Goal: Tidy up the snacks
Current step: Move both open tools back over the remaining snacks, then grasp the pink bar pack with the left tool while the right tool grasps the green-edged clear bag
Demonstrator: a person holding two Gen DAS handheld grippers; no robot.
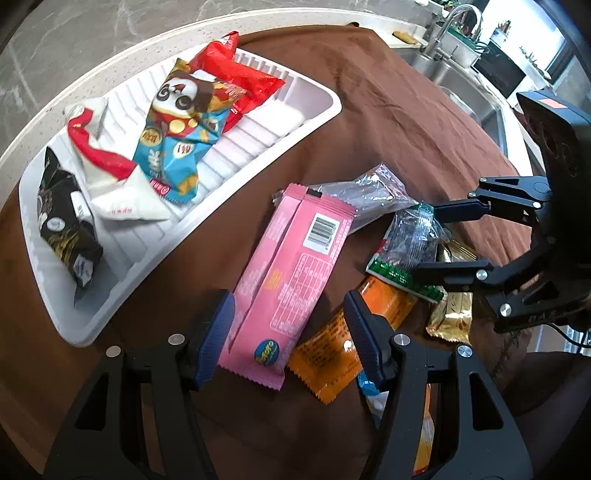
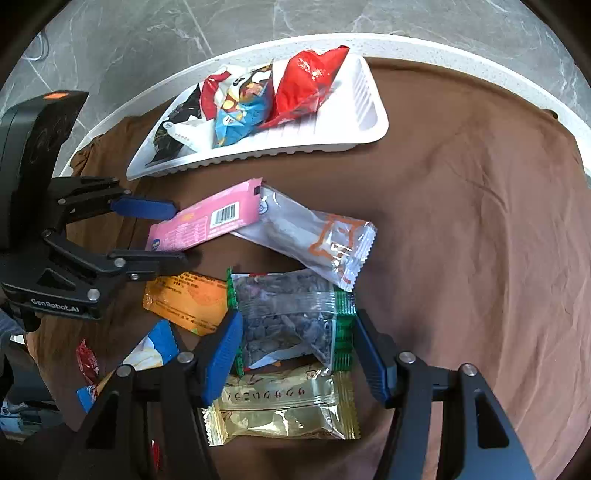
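A pink packet (image 1: 291, 277) lies barcode-up on the brown cloth (image 2: 480, 221). My left gripper (image 1: 290, 295) stands open astride its near end, the right pad clear of it and over an orange packet (image 1: 332, 343). In the right wrist view the left gripper (image 2: 181, 233) brackets the pink packet's (image 2: 207, 221) end. My right gripper (image 2: 298, 314) is shut on a clear green-edged packet (image 2: 291, 321) of dark pieces, both pads against its side edges. The left wrist view shows the right gripper (image 1: 424, 242) on that packet (image 1: 410, 243). A white ribbed tray (image 1: 332, 107) holds several snacks.
A gold packet (image 2: 284, 402) lies just under the green-edged one. A clear white packet (image 2: 314, 240) sits beyond it, and a blue-white packet (image 2: 151, 350) to the left. The tray (image 2: 376, 125) stands near the counter's far edge. A tap (image 1: 454, 22) rises at the back right.
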